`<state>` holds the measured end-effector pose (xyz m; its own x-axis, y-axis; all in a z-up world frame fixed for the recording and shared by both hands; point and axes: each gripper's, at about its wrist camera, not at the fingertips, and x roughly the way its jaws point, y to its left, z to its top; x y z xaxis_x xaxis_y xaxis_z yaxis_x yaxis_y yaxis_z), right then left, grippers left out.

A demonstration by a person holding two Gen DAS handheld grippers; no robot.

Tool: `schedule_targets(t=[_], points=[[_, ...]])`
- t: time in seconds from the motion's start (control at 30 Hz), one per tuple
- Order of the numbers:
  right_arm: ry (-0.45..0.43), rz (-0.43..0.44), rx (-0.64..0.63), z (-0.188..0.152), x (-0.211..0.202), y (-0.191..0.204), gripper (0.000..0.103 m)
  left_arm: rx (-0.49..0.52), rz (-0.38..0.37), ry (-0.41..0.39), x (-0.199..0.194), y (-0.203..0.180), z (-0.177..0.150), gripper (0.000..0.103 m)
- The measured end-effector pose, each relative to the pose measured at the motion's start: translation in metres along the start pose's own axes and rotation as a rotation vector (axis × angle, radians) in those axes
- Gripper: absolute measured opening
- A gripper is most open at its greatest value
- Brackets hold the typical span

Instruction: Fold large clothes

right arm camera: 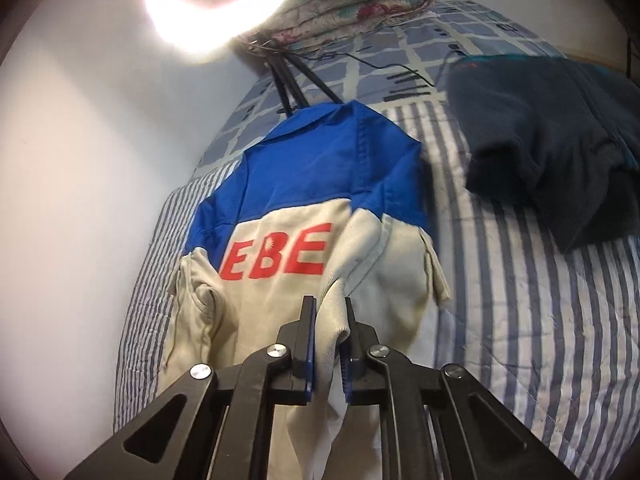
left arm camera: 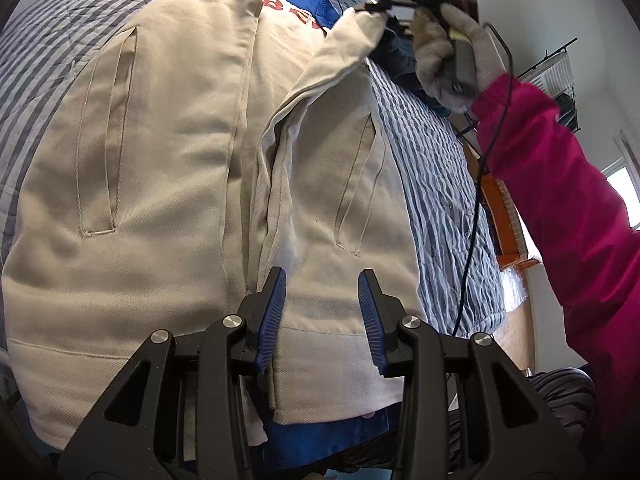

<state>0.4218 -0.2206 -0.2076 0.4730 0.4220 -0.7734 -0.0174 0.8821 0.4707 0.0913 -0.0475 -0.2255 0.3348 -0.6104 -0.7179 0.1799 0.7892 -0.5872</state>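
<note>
jacket (right arm camera: 280, 320): a beige and blue work jacket is spread back-up on the striped bed (right arm camera: 520, 300), so it can be folded flat.
right tongs (right arm camera: 329, 312): pinched on the beige sleeve (left arm camera: 340, 64), lifted over the jacket's back, likely for folding inward.
left tongs (left arm camera: 322, 288): spread, hung over the jacket's hem, nothing gripped.
dark garment (right arm camera: 560, 160): laid beside the jacket's collar end.

A ring light (right arm camera: 224, 4) glares against the white wall (right arm camera: 80, 160); a striped quilt (right arm camera: 540, 320) covers the bed, with a bright window (left arm camera: 624, 188) beyond.
</note>
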Motion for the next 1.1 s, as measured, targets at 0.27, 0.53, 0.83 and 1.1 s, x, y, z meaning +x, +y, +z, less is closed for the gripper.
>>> schedule_targets(t=[0.27,0.53,0.83,1.1], points=[[0.15,-0.054,-0.137,0.006,0.083,0.062,0.021,-0.015,-0.033,0.014,-0.003,0.003,-0.005,0.037],[0.074,0.116,-0.144,-0.004,0.049,0.077,0.039,-0.016,-0.044,0.009,-0.008,0.003,-0.007,0.037],[0.104,-0.109,-0.201,-0.08,0.017,0.048,0.015,0.012,-0.066,0.0,-0.018,-0.008,-0.016,0.037],[0.161,0.027,-0.173,-0.112,0.039,0.065,0.015,0.044,-0.045,-0.035,-0.04,-0.015,-0.022,0.037]])
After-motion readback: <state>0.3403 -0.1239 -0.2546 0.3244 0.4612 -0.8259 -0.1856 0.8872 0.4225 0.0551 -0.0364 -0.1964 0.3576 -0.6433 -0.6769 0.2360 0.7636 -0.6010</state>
